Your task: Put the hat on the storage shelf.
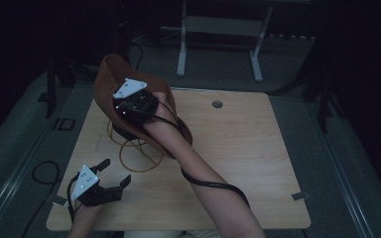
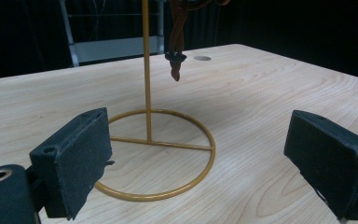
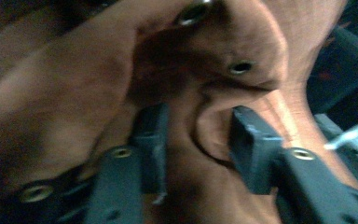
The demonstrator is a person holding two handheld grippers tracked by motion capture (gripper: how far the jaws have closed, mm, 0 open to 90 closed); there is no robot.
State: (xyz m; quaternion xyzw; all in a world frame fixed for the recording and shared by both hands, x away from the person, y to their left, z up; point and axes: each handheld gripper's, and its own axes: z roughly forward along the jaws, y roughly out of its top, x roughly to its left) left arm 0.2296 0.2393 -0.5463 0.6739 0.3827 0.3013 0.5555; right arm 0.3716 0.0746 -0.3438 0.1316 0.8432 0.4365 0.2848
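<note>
A brown hat (image 1: 110, 79) hangs over a gold wire stand (image 1: 139, 163) at the back left of the wooden table (image 1: 238, 163). My right gripper (image 1: 121, 111) reaches up against the hat. In the right gripper view its jaws (image 3: 198, 126) stand apart with a fold of the hat (image 3: 214, 135) between them, and the picture is blurred. My left gripper (image 1: 116, 171) rests low near the front left corner, open and empty. In the left gripper view it (image 2: 198, 126) faces the stand's ring base (image 2: 186, 184) and pole (image 2: 146, 70). The hat's knotted brown cord (image 2: 176, 60) dangles beside the pole.
A round cable hole (image 1: 217, 104) sits at the table's back middle. A pale metal frame (image 1: 218, 29) stands on the floor behind the table. A black cable (image 1: 44, 171) coils on the floor at the left. Tape marks (image 1: 300, 196) the front right corner.
</note>
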